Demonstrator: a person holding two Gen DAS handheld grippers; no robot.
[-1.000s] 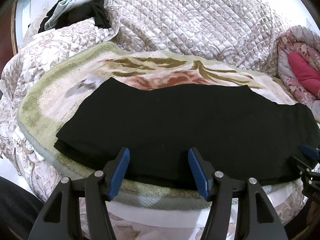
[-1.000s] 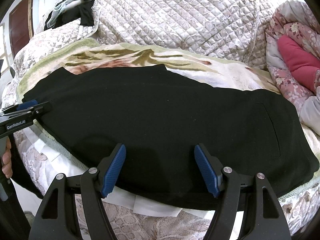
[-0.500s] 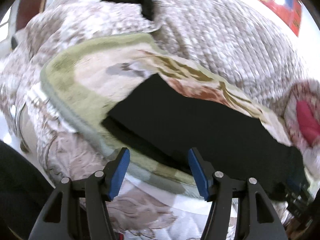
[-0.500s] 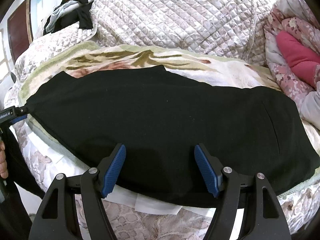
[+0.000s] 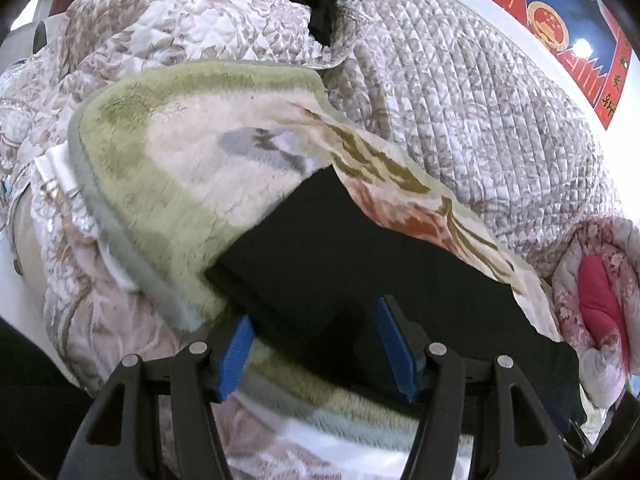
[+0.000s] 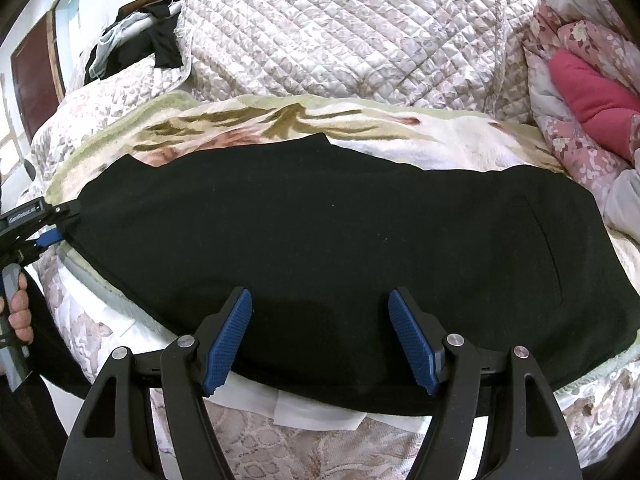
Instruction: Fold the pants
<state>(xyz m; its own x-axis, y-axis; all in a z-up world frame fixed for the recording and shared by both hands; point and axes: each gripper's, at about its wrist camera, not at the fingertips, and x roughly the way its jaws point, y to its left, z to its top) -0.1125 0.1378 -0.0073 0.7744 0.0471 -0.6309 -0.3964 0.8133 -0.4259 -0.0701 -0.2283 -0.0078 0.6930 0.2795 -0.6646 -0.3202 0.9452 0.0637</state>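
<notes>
Black flat-laid fabric pants (image 6: 320, 248) lie lengthwise on the plush green-edged floral blanket (image 5: 168, 184), already doubled leg over leg; within the last second the left gripper (image 5: 316, 344) has swung from the pants' near long edge to their leg-end corner, its blue pads (image 5: 234, 350) now spread wide astride that corner, which I judge sets up a lengthwise fold toward the waist; the right gripper (image 6: 320, 340) has scarcely moved, its jaws wide and empty over the pants' near edge. Blur softens the left view; the pants' far right end is cut off there; whether the left pads touch cloth cannot be told.
</notes>
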